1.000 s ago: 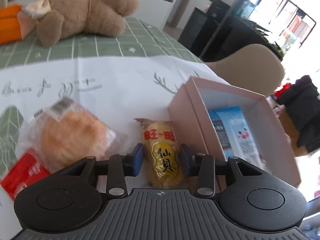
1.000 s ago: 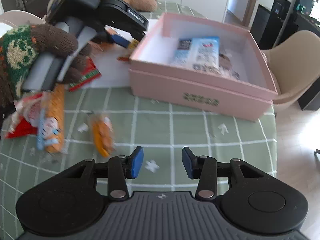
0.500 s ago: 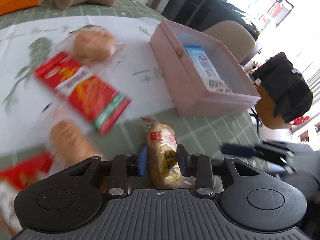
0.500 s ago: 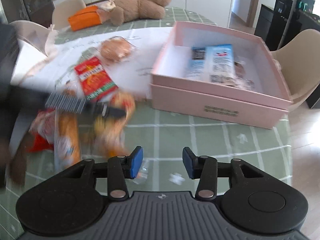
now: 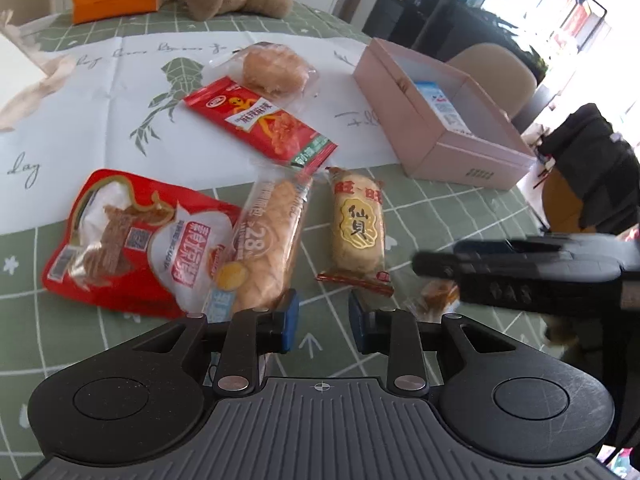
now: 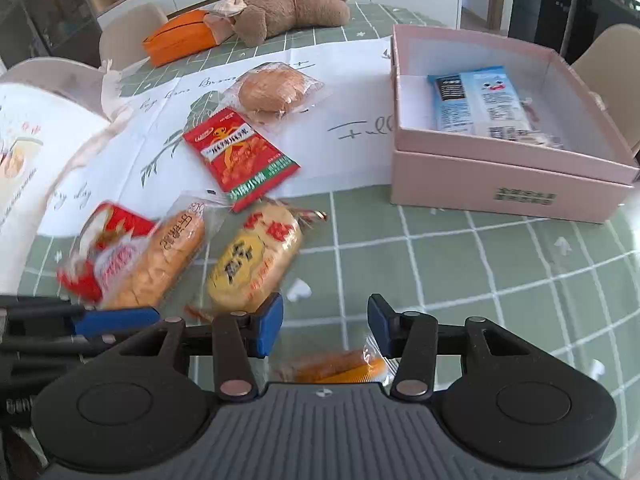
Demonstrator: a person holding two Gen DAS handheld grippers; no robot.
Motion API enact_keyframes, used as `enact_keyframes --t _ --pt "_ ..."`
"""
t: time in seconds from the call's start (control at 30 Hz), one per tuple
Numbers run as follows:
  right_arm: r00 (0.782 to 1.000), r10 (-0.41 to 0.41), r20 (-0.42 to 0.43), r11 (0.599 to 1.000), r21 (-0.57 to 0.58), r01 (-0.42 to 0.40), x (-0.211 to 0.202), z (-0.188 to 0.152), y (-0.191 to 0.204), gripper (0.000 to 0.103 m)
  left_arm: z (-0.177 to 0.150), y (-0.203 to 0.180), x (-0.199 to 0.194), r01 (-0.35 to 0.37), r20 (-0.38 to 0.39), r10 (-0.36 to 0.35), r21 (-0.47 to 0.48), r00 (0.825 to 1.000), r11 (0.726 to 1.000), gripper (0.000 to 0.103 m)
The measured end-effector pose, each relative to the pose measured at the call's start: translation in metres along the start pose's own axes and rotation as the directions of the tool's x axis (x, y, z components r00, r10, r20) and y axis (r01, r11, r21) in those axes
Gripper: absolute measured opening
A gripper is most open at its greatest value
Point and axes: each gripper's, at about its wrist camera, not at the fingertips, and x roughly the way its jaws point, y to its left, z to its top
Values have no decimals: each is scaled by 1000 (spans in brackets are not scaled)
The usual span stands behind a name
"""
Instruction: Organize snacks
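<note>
Several wrapped snacks lie scattered on a green checked tablecloth (image 5: 460, 216) in the left wrist view. The left gripper (image 5: 320, 322) hangs low over the cloth, its blue-padded jaws a narrow gap apart after just closing in, with only bare cloth between them. Just ahead of the pads lies a yellow rice cracker packet (image 5: 358, 226), free of the jaws. Beside it lies a long bread roll in clear wrap (image 5: 268, 248), partly overlapping a big red-and-white bag (image 5: 120, 244). Farther back, on a white printed sheet (image 5: 100, 92), sit a red spicy snack sachet (image 5: 260, 122) and a round bun in plastic (image 5: 274, 68). A pink box (image 5: 440, 152) stands open at right with a light blue packet (image 5: 440, 106) inside. The right gripper (image 5: 424, 266) reaches in from the right edge, blurred, over a small orange snack (image 5: 440, 294).

From the right wrist view, the right gripper (image 6: 325, 322) has its jaws spread, having just eased wider, and pinches nothing. A small orange packet (image 6: 340, 368) lies on the cloth below and behind the pads, partly hidden by the tool body. The rice cracker packet (image 6: 256, 264) lies just ahead of the left pad. The pink box (image 6: 512, 184) sits ahead at right, holding the blue packet (image 6: 480, 100). A brown plush bear (image 6: 296, 6) and an orange pouch (image 6: 180, 36) rest at the table's far side.
</note>
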Motion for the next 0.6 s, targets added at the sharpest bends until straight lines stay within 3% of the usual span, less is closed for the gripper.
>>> enact_keyframes --t 0.1,0.2,0.33,0.6 --pt "1000 -24 -12 999 -48 23 -10 -12 -3 56 0 -3 -1 28 18 -27 -12 999 1000 32" --pt "998 -43 -35 996 -75 41 -14 -24 -7 56 3 -13 -3 49 39 -50 11 998 999 32" --pt "991 -133 -19 987 -89 131 -14 -37 -14 55 9 -28 1 61 35 -63 71 997 996 32" --pt "988 -152 -10 988 -30 151 -20 -46 -30 53 21 -56 41 -36 25 31 195 999 980 33"
